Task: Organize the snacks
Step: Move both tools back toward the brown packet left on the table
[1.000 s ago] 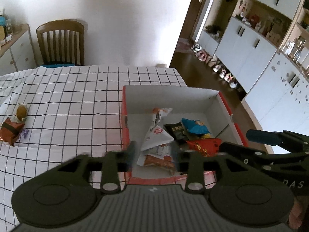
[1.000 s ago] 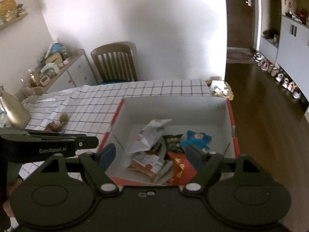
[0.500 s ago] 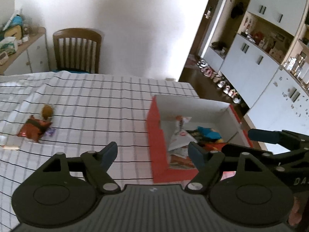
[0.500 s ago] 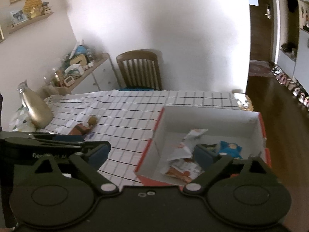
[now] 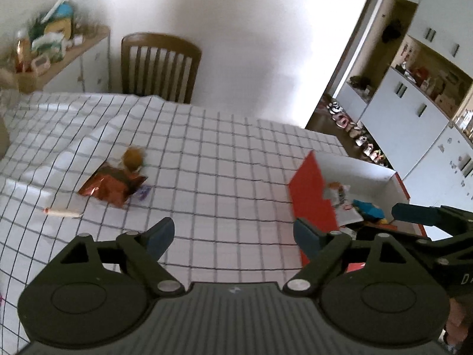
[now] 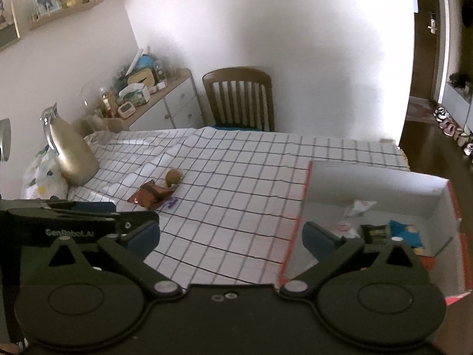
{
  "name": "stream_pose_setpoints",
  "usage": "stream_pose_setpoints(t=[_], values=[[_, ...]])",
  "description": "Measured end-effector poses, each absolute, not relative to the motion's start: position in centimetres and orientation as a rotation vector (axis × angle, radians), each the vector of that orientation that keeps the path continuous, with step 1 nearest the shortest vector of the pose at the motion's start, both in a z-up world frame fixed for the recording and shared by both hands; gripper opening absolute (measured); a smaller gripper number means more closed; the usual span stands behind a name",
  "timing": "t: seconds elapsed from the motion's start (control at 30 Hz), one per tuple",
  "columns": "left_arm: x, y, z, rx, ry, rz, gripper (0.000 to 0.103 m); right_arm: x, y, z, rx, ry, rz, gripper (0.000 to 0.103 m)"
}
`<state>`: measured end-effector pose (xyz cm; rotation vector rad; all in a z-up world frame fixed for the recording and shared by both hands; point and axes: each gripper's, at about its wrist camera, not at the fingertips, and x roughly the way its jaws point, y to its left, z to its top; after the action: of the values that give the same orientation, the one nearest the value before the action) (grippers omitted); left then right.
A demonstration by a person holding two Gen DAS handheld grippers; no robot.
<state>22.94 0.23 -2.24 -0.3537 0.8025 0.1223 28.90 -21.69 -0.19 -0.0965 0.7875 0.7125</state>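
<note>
A red box with white inside (image 5: 310, 195) (image 6: 322, 186) sits on the checked tablecloth at the right and holds several snack packets (image 6: 375, 230). A red-brown snack bag (image 5: 111, 185) (image 6: 150, 196), a round brown snack (image 5: 133, 156) (image 6: 173, 176) and a small purple wrapper (image 5: 144, 192) lie together on the cloth to the left. A thin stick snack (image 5: 62, 212) lies nearer. My left gripper (image 5: 233, 233) is open and empty above the cloth between bag and box. My right gripper (image 6: 232, 236) is open and empty by the box's left wall.
A wooden chair (image 6: 239, 100) stands at the table's far edge. A gold jug (image 6: 69, 151) stands on the table's left. A cluttered sideboard (image 6: 147, 97) lines the left wall. White cabinets and shoes (image 5: 414, 112) are at the right.
Both grippers have swung left and pulled back from over the box. The loose snacks on the cloth now sit nearer the middle of both views. The left gripper opened wider.
</note>
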Motion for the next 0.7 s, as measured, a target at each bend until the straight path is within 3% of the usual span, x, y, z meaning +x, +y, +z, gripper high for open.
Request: stream_pose_setpoints(t=[0.7], values=[[21.5,18.0,-8.4,-0.337,0.913,0.185,0.088,29.7,-5.6,-4.3,-0.178,0.858,0.779,0.103]])
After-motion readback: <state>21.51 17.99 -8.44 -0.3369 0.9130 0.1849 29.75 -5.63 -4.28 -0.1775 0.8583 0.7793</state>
